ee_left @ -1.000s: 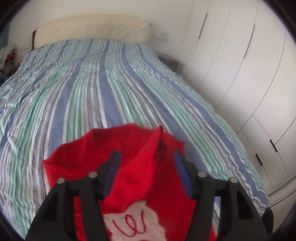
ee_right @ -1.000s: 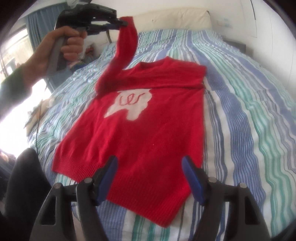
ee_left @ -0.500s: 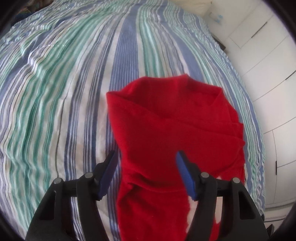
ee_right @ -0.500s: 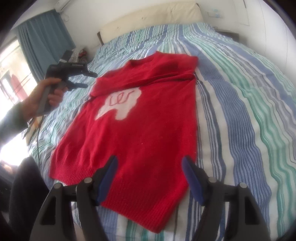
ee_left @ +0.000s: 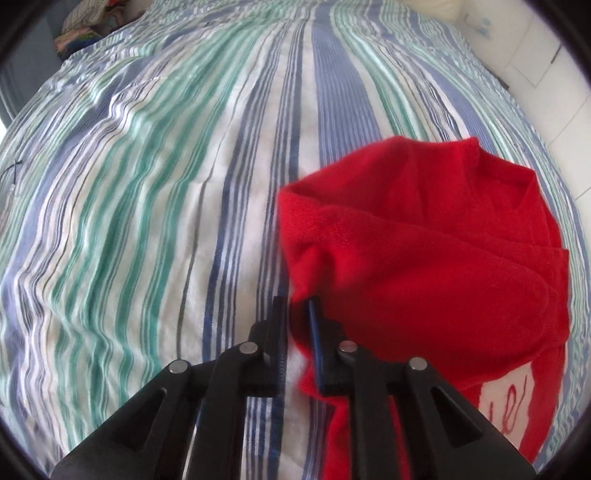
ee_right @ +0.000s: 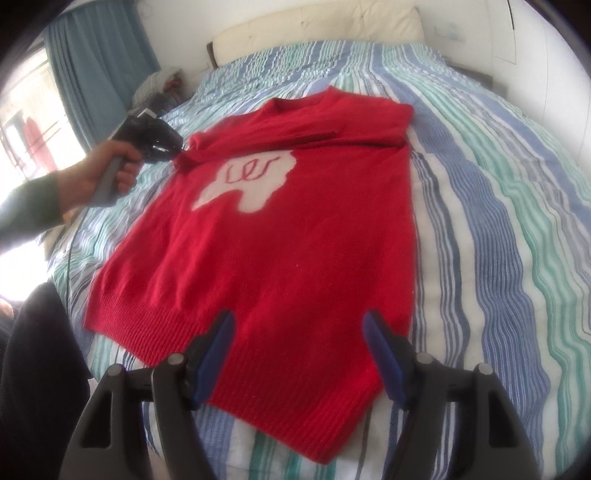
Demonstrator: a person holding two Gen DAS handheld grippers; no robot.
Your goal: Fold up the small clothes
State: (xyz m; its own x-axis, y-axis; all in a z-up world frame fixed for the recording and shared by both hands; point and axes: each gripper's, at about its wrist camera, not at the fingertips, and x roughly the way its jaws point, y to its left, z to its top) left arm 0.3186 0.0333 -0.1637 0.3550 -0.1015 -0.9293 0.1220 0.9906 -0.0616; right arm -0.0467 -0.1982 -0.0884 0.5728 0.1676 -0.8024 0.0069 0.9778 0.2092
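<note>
A red knitted sweater with a white patch lies flat on the striped bed, hem toward me. Both sleeves are folded across the chest below the collar. My left gripper is shut on the sweater's shoulder edge at its left side; it also shows in the right wrist view, held in a hand. My right gripper is open and empty, hovering just above the hem.
The striped duvet covers the whole bed. A cream headboard stands at the far end. A blue curtain and a pile of clothes are at the far left. White wardrobes are on the right.
My left gripper laid the lifted sleeve across the chest, let go, dropped to the sweater's left shoulder and shut on the fabric there. My right gripper stayed open over the hem.
</note>
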